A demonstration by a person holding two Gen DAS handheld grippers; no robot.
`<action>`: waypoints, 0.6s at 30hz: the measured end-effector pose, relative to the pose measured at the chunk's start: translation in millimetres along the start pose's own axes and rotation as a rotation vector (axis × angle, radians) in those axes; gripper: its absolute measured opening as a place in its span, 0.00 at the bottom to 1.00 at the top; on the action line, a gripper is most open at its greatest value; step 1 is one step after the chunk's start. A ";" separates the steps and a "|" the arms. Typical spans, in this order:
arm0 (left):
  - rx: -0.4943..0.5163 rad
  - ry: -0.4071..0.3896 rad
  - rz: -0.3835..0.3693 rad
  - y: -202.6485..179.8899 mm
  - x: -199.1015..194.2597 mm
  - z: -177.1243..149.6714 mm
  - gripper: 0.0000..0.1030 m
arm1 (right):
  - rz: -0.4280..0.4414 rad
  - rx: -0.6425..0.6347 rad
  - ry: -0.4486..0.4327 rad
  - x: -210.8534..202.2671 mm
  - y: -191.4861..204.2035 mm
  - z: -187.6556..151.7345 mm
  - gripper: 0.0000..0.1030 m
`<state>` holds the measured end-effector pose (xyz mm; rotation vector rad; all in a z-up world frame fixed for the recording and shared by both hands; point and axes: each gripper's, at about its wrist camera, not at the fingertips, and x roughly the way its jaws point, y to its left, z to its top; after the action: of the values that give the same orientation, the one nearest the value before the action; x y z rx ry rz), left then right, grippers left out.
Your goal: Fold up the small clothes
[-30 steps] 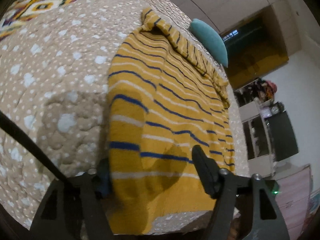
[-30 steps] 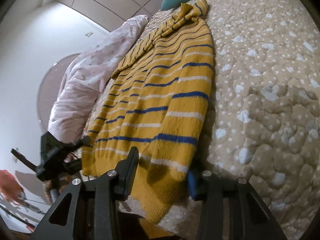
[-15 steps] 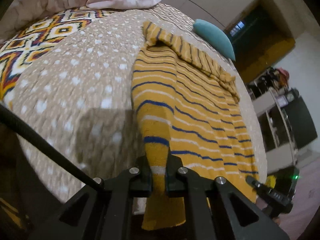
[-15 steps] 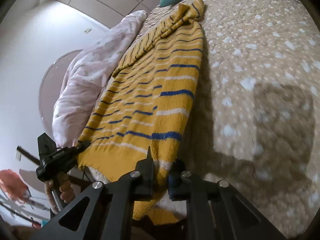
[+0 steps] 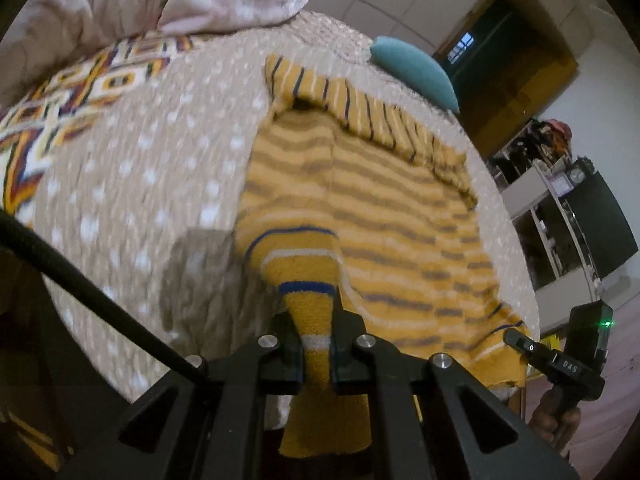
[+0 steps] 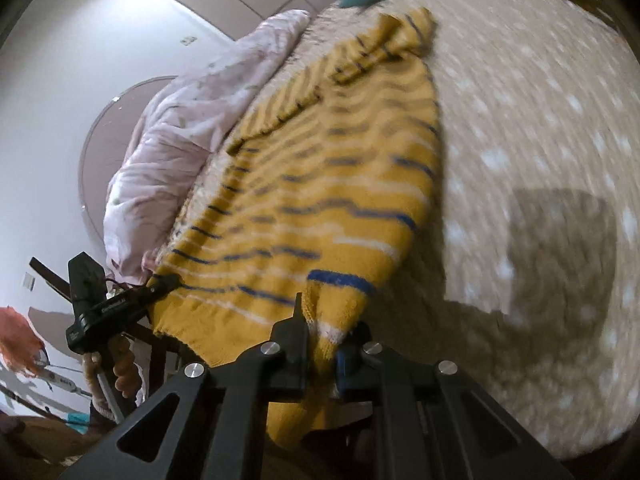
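Note:
A yellow sweater (image 5: 384, 216) with blue and white stripes lies on a beige dotted bedspread (image 5: 132, 184), its far end folded across the top. My left gripper (image 5: 316, 340) is shut on the sweater's near left hem corner and lifts it off the bed. My right gripper (image 6: 324, 340) is shut on the near right hem corner of the sweater (image 6: 320, 184), also lifted. Each gripper shows in the other's view, the right gripper (image 5: 520, 346) at the hem's right end and the left gripper (image 6: 160, 284) at its left end.
A teal pillow (image 5: 412, 72) lies beyond the sweater's far end. A pink quilt (image 6: 192, 128) is bunched along the bed's left side beside a patterned blanket (image 5: 68, 96). Shelves and a dark screen (image 5: 592, 224) stand off the bed to the right.
Both grippers closed on the hem corners and have raised them, moving forward over the bed. The near part of the sweater now lifts off the bedspread.

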<state>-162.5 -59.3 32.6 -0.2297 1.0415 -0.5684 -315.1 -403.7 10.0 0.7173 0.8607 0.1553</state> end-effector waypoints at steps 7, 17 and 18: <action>-0.040 -0.067 -0.027 -10.6 4.7 63.4 0.08 | -0.033 -0.045 -0.076 10.6 15.0 65.8 0.11; -0.075 -0.119 -0.001 -36.9 47.9 160.1 0.08 | -0.046 -0.003 -0.207 21.5 26.4 174.1 0.11; -0.079 -0.112 0.000 -36.6 52.8 164.4 0.08 | -0.051 0.008 -0.206 24.9 24.1 180.5 0.11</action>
<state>-12.8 -132.4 90.9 -0.3273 0.9563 -0.5098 -161.8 -468.2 88.1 0.7049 0.6823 0.0318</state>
